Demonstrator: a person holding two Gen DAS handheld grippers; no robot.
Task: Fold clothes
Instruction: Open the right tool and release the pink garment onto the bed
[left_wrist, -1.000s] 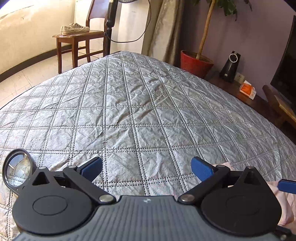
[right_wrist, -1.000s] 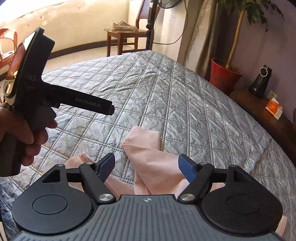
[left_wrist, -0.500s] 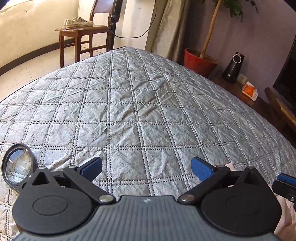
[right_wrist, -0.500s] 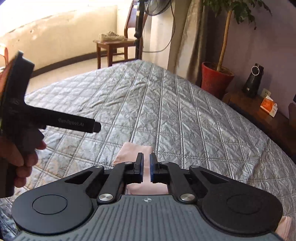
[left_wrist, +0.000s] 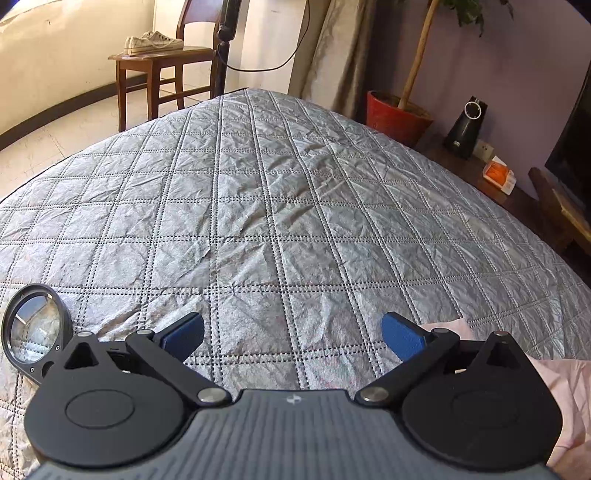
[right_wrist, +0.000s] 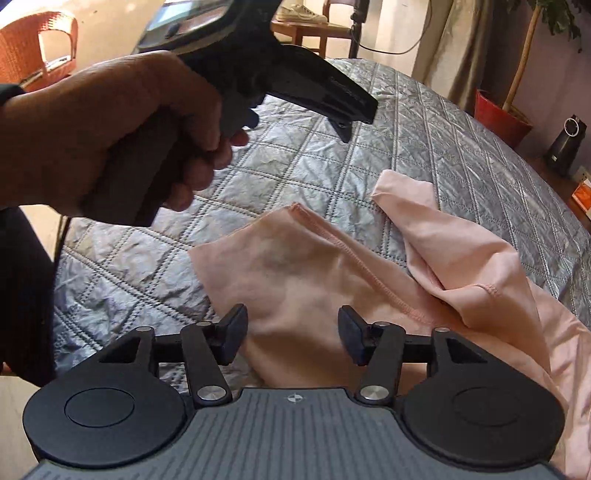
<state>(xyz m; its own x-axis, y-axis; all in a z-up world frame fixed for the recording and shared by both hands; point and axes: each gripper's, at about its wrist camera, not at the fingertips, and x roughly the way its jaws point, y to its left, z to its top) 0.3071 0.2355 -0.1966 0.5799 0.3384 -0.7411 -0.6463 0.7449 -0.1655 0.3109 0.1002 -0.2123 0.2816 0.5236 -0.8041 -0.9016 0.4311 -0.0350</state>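
One crumpled pink garment (right_wrist: 321, 266) lies bunched, hems showing, on quilt (right_wrist: 424, 147).

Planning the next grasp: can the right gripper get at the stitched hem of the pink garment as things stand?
Probably yes. The right gripper is open just above the pink garment, and the stitched hem lies exposed just ahead of its fingertips on the quilt. The left gripper hangs farther back and higher, off that line.

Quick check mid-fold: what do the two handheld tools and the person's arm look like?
Each tool, left and right, has a ribbed grey body, two black round discs, black linkages with silver pivots and blue fingers. The left one carries a small round mirror. A dark wristband shows.
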